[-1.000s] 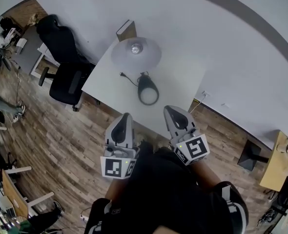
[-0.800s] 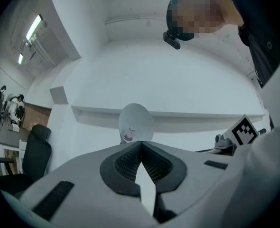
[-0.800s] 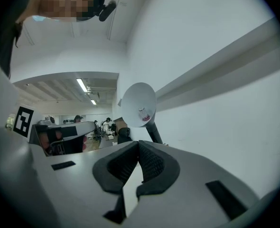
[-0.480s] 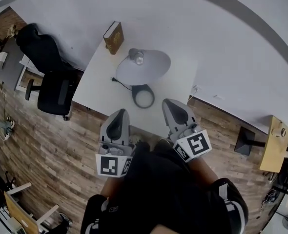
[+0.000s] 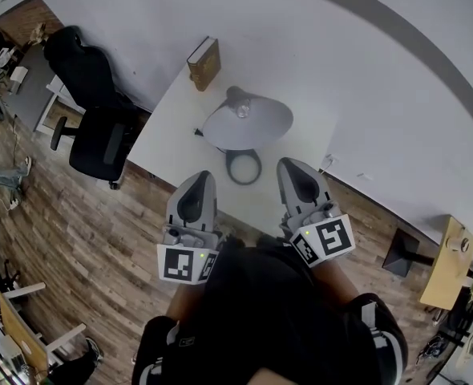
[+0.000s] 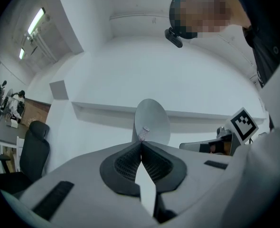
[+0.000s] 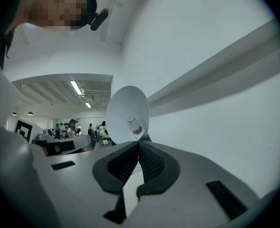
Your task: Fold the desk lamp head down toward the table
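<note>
My left gripper and right gripper are both pressed together and empty, short of the lamp head at twelve o'clock over the table, so I'd spread one, take the shade's rim and tip it gently; only the head view shows the ring base, which neither gripper view shows.

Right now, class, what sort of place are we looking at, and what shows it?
Probably an open-plan office: a white desk with a lamp, a black swivel chair on a wood floor, and people at further desks under strip lights.
</note>
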The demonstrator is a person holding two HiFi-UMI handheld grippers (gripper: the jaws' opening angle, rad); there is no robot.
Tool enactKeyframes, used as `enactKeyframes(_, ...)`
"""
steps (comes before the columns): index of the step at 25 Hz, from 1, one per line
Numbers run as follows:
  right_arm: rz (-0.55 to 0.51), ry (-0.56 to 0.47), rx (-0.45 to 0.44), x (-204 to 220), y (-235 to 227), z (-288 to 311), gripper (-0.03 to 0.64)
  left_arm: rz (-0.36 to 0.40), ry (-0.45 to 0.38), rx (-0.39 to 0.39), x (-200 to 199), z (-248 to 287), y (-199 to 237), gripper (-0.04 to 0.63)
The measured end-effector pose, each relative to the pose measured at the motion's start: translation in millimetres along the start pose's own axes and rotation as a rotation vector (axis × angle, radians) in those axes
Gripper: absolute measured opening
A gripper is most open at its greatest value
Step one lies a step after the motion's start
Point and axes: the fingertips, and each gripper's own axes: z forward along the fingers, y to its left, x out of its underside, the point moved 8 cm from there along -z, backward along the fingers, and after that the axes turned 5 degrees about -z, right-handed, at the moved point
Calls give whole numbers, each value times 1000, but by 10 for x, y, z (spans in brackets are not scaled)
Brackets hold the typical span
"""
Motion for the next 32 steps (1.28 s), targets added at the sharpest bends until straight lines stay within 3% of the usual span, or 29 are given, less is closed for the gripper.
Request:
enactKeyframes(4,11,-16,-23,-41,-74,73,80,4,-4,17,-12,83,-24,47)
enactKeyframes(6,18,-21,-33,-57,-105,124,138,4,2,18,-6,148,-17,162)
enactKeyframes(10,25,-42,-53,-143,-132,210,164,5,12,21,-54,259,0,210)
enactKeyframes(17,18,-65,-74,-194,-162,342,164,26,5,13,-130,426,74,210)
enactKeyframes(25,11,-65,-87,-209,-170,508,164,0,10,37,-172,591,176,204)
enactKeyframes(32,5,-57,-113,-169,-194,562,98,-11,9,61,-140,675,169,126)
